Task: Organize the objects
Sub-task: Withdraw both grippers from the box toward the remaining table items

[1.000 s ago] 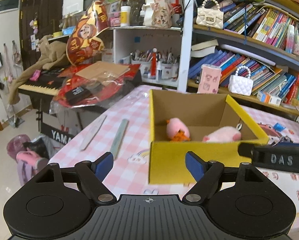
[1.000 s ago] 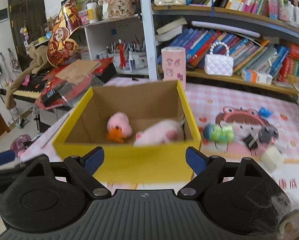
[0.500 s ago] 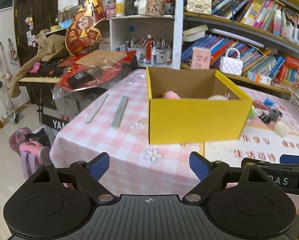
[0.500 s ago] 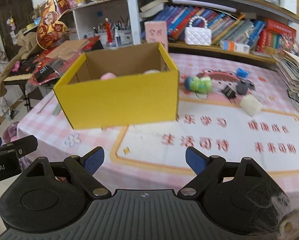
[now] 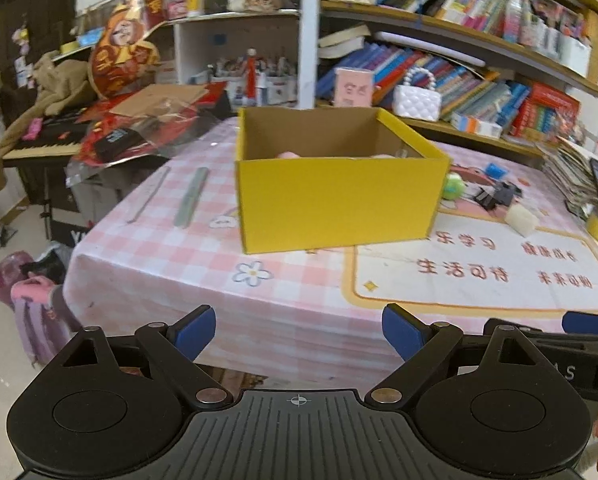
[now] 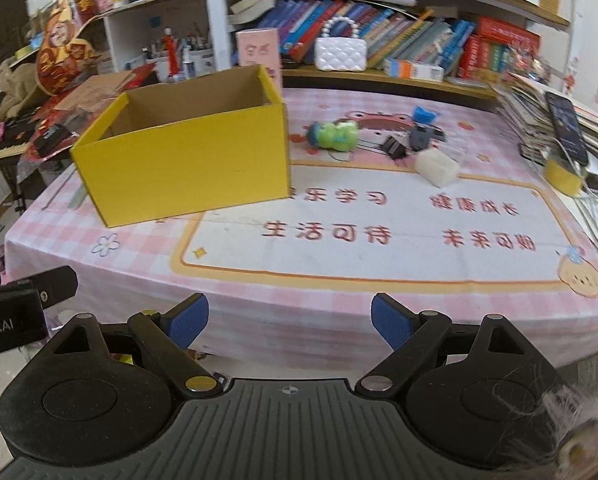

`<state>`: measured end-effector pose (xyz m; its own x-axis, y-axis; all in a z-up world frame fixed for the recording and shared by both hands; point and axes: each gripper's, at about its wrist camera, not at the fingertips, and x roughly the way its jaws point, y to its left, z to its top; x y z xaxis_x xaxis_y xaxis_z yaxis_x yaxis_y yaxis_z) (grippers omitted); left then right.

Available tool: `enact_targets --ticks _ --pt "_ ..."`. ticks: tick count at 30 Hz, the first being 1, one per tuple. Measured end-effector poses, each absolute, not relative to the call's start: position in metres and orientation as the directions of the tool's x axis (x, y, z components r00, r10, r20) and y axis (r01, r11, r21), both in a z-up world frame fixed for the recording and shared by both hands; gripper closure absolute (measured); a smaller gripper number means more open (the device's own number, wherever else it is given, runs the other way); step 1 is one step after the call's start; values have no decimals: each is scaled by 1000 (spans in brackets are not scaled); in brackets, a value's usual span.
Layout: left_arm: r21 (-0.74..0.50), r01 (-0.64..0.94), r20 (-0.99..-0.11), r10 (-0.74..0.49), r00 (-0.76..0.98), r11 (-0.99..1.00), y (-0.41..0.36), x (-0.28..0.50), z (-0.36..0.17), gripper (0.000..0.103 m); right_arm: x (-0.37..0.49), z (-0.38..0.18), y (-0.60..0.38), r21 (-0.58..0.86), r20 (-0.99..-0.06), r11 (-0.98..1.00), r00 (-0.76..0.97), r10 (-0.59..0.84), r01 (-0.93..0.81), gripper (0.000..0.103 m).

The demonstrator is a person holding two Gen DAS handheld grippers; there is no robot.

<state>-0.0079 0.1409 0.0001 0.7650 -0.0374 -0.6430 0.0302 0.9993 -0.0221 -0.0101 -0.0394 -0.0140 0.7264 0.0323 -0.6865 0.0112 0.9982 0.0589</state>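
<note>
An open yellow cardboard box (image 5: 339,200) (image 6: 187,168) stands on the pink checked table (image 6: 379,292). Over its rim the top of a pink plush (image 5: 289,155) just shows. Right of the box lie a green toy (image 6: 337,134), black binder clips (image 6: 393,148), a small blue piece (image 6: 425,114) and a white block (image 6: 437,168). My left gripper (image 5: 299,330) hangs off the table's near edge, well short of the box; its jaws are opening with nothing between them. My right gripper (image 6: 290,322) is open and empty beside it, also back from the table.
Two long flat strips (image 5: 191,196) lie left of the box. A phone (image 6: 567,128) rests on a stack of papers at the right edge. Behind the table are full bookshelves and a white handbag (image 6: 341,54). A cluttered piano keyboard (image 5: 39,148) stands at the left.
Both grippers have pulled back from over the box to beyond the table's near edge. The box now looks small and far. The left jaws stand a little wider.
</note>
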Motion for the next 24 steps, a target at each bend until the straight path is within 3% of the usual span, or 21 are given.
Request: enact_targets --ticks 24 --pt "-6 264 -679 -197 707 965 41 31 -10 10 -5 -22 -124 17 -725 972 672 -149 233 15"
